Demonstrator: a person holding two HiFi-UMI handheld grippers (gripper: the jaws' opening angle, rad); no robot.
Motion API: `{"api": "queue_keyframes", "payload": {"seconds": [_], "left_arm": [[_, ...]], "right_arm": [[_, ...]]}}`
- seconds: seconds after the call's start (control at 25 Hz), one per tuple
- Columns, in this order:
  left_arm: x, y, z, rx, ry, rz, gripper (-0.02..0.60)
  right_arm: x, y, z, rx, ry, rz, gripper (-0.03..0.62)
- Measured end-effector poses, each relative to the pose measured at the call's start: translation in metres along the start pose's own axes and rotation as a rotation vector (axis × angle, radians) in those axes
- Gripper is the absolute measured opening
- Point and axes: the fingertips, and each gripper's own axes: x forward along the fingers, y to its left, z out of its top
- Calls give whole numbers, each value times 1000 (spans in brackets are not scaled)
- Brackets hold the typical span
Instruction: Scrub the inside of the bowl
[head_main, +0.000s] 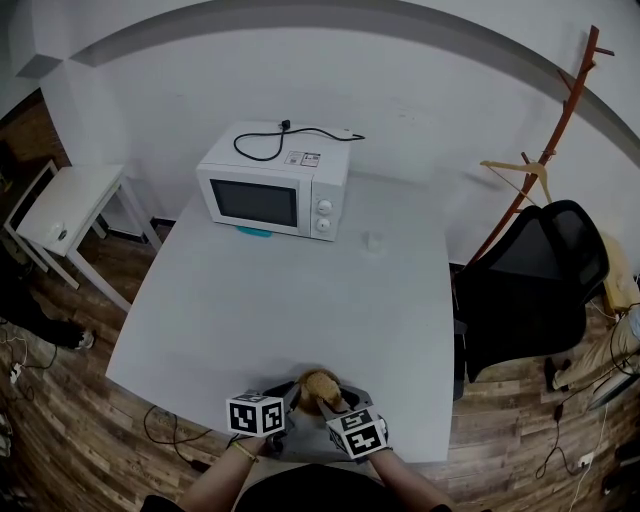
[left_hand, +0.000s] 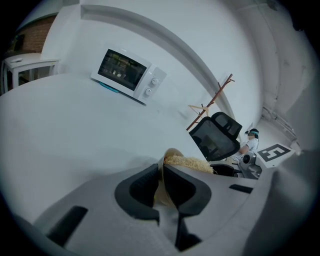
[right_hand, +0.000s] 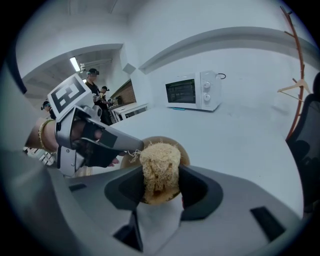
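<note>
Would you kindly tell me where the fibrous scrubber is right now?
In the right gripper view, the fibrous scrubber is clamped between the right gripper's jaws, inside the bowl at the table's near edge; the left gripper pinches the bowl's rim.

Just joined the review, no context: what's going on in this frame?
A person works at the near edge of a white table with a gripper in each hand. The left gripper is clamped on the rim of a tan bowl, steadying it. The right gripper is shut on a fibrous scrubber, held at the bowl's opening. Whether it touches the inside can't be told. A microwave sits at the table's far side.
</note>
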Motion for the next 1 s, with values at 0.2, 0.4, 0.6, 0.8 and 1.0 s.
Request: {"api": "queue_keyframes", "payload": {"seconds": [0.2,0.4,0.6,0.8,1.0], "left_arm": [[-1,-4,5,11,-11,-2,44],[-2,-8,6,32,-11,-6,44],[-4,-8,5,36,-18,-2,44],[-6,-4,7,19,-40,14,44],[-8,-4,5,23,-44,15,44]], "right_arm": [[1,7,8,-37,1,10,184],[1,19,10,-49,10,42,184],[0,30,5,-62,25,79,184],[-3,39,0,-79,36,115,184],[-7,37,-6,-77,51,115,184]]}}
